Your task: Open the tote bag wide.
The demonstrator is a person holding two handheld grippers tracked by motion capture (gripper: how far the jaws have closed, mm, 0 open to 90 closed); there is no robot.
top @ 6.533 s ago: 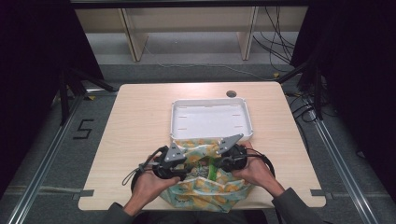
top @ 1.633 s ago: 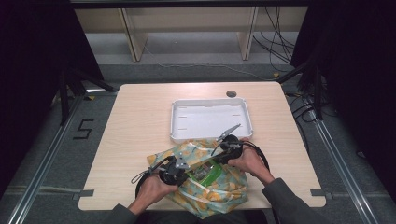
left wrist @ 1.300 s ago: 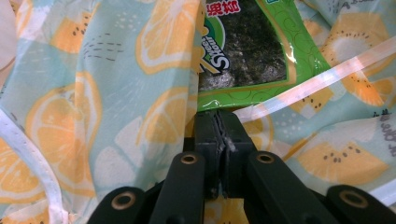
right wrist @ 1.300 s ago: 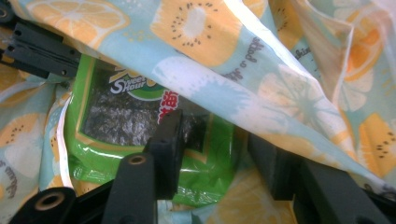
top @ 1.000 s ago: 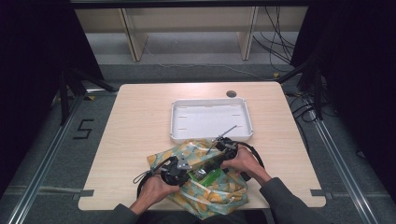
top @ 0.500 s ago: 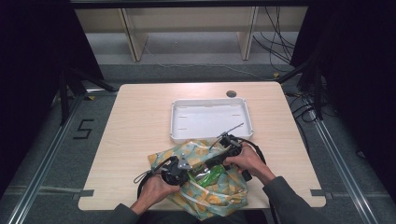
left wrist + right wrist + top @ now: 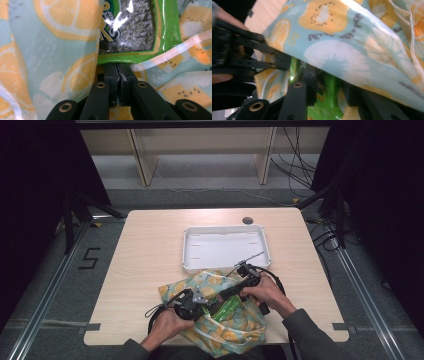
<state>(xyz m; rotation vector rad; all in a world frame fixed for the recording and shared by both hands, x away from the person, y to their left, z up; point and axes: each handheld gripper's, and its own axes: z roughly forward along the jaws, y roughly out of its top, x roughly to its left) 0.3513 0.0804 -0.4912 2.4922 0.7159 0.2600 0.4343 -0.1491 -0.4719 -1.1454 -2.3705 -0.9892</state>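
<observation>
Bag print: orange slices and kiwi halves on pale blue, with small dark script in the right gripper view, too skewed to read. Green packet has a clear window over dark flaky contents; partial white-and-orange lettering on it in the left gripper view, cropped, can't make out the word. A "5" is marked on the floor left of the table. Left gripper: jaws pressed together, pads meeting flush on bag fabric right at the packet's lower edge; it sits at the bag's mouth, near the table's front edge. Right gripper: jaws have just been closing, now partway in, with the green packet between them under a fold of bag; can't tell if the pads actually press on it. The left gripper's linkage shows just beside, in the right gripper view. Packet lies in the open bag mouth between the two grippers. White tray sits mid-table just beyond the bag, touching its far edge.
</observation>
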